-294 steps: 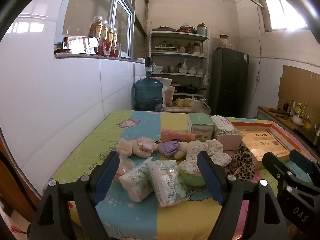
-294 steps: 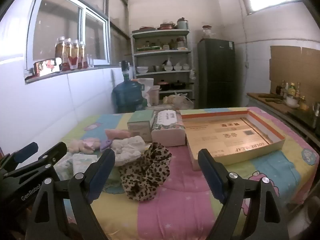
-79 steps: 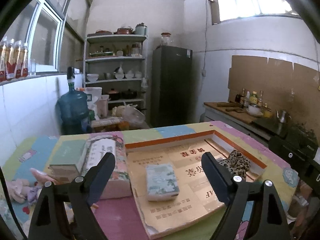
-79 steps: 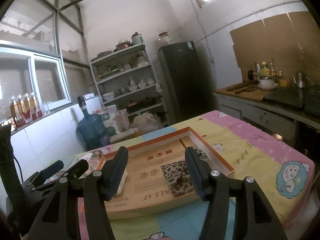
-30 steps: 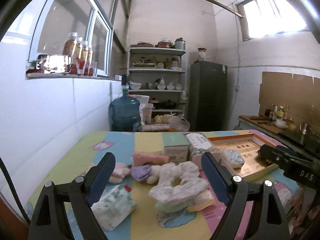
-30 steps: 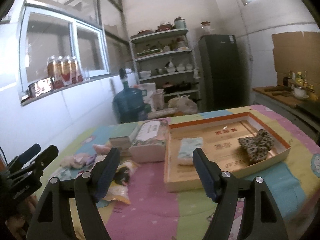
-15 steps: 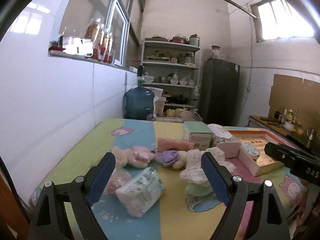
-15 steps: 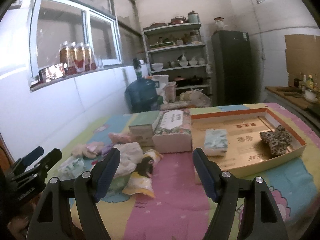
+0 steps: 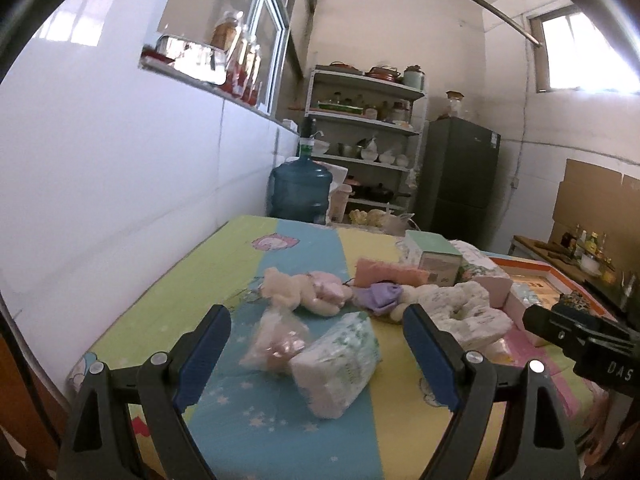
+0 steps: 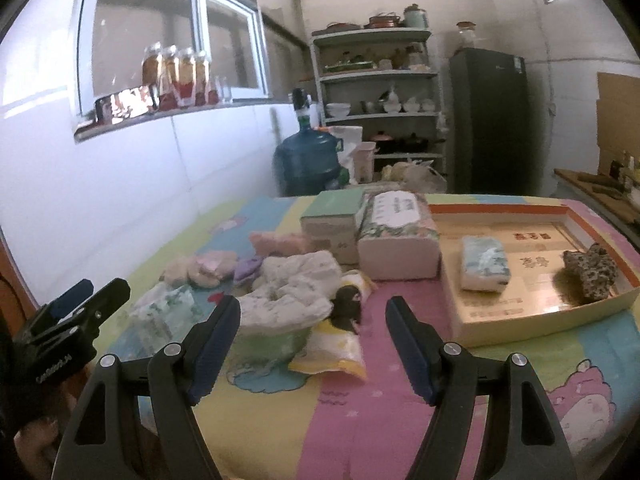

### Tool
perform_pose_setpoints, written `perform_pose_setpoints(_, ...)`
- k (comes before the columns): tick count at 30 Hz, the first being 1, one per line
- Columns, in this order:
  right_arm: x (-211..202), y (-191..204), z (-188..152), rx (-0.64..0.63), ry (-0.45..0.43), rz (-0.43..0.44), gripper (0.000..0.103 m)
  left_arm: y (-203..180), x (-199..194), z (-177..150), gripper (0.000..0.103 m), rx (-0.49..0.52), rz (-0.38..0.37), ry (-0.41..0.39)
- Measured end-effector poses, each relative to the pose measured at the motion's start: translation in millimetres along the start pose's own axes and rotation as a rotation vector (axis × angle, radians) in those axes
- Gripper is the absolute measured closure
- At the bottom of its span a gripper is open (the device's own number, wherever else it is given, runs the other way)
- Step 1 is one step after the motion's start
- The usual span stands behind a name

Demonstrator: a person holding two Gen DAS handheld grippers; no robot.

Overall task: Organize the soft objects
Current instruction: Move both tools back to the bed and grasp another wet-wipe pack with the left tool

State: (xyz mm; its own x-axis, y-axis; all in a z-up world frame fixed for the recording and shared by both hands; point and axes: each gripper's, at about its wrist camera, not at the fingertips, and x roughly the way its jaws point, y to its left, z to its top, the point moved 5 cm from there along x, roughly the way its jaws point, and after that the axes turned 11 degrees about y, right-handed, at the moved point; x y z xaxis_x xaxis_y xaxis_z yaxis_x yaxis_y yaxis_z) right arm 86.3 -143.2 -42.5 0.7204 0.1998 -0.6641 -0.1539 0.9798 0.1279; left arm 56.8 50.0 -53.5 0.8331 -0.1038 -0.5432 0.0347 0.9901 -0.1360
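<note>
The left gripper (image 9: 316, 354) hangs over the near edge of the table (image 9: 168, 292) with its jaws spread wide and nothing between them; framed in the gap lie a white tissue pack (image 9: 338, 362) and, touching its left end, a clear bag of pink stuff (image 9: 276, 342); behind these a cream and pink plush toy (image 9: 304, 292) lies beside a purple cloth (image 9: 382, 296), with a pink pad (image 9: 390, 276) further back.

The right gripper (image 10: 312, 342) is likewise wide apart and empty; ahead of it a white ruffled cloth (image 10: 292, 290) sits on a green bowl (image 10: 272, 344), and a yellow pouch (image 10: 340, 344) with a dark-haired figure leans against them, between the gripper and the tray; a green box (image 10: 334, 218) and a floral tissue box (image 10: 396, 236) stand side by side at the back, crowding the left wall of the cardboard tray (image 10: 532, 324); inside the tray lie a blue-green tissue pack (image 10: 484, 264) and, well apart at the right end, a leopard-print cloth (image 10: 590, 270).

Beyond the table stand a water jug (image 10: 310, 160), shelves (image 10: 376, 92) and a dark fridge (image 10: 494, 120).
</note>
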Motion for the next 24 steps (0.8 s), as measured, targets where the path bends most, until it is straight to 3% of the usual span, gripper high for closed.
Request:
perform_pose_setpoints(18, 32, 14, 0, -0.020, 0.059, 0.008, 0.027, 10, 38, -19, 0.015, -0.024, -0.087, 0.110)
perform_pose_setpoints(23, 36, 11, -1, -0.013, 0.065, 0.008, 0.027, 1, 45, -25, 0.036, -0.006, -0.124, 0.128)
perform_pose_setpoints(24, 36, 10, -1, -0.011, 0.067, 0.009, 0.027, 0, 45, -26, 0.047, -0.002, -0.132, 0.129)
